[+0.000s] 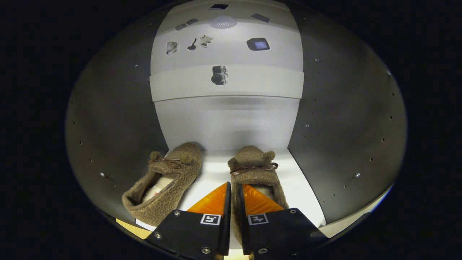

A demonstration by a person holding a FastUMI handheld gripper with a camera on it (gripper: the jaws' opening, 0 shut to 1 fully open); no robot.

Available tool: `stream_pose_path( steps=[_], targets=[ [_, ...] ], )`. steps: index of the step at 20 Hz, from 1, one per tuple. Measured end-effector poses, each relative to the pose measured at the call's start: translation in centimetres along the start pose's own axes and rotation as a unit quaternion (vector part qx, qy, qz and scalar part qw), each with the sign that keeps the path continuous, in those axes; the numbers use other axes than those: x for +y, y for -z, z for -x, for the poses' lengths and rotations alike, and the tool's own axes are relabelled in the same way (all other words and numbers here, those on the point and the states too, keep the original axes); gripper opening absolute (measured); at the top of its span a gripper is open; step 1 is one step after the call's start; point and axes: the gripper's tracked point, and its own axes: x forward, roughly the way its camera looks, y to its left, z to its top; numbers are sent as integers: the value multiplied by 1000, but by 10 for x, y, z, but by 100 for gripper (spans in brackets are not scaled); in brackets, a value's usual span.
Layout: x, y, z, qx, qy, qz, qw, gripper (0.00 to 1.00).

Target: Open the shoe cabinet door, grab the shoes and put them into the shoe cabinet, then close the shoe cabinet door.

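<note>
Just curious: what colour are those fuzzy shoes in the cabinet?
Brown, with darker brown bows; the shoes show best in the gripper view.

Two fuzzy slippers rest on the cabinet's white shelf.

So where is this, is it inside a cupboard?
Most likely yes, inside a shoe cabinet: dark side panels with peg holes, a white shelf floor, and two fuzzy brown slippers, one left of the gripper, one whose side wall its fingers pinch.
</note>
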Motion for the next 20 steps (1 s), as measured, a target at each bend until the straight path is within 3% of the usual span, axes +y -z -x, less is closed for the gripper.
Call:
stream_pose_path(
  steps=[9,20],
  targets=[
    [7,-3,65,-28,2,0,1000,13],
    [8,18,179,-64,9,-12,998,14]
  ],
)
